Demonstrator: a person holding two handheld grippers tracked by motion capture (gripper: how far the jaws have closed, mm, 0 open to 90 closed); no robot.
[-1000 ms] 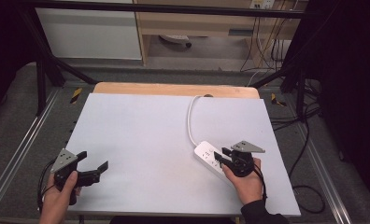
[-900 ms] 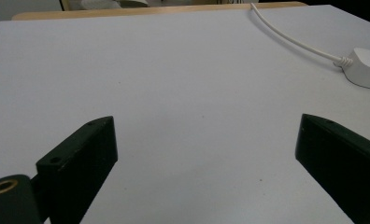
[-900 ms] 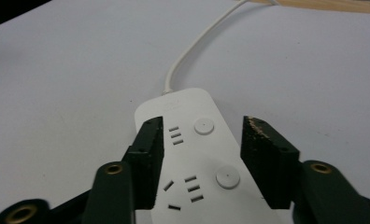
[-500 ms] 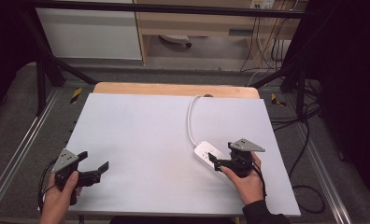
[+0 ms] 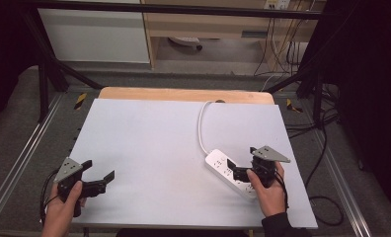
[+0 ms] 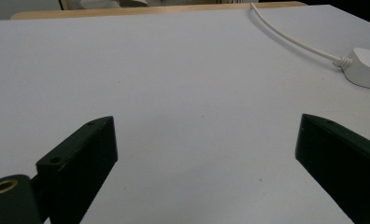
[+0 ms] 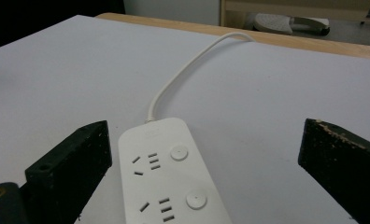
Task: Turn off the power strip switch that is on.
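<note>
The white power strip (image 5: 231,173) lies flat on the desk (image 5: 149,143). The right gripper (image 5: 240,174) straddles it, jaws just opened wide (pads clear); the left gripper (image 5: 97,182), well apart, gapes empty.

- The power strip (image 7: 174,177) lies on the desk (image 5: 149,143) between the right gripper's (image 5: 244,174) fingers (image 7: 68,163).
- Its cord (image 7: 183,77) runs on beyond them.
- The left gripper (image 5: 98,181) sits well apart, left of the strip.

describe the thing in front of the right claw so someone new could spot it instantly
On the white table, look to the near right, just ahead of the right claw, whose jaws have just been opening and stand wide around it without touching. There lies a white power strip with round buttons beside its sockets. Its white cord curves off toward the table's far wooden edge.
</note>
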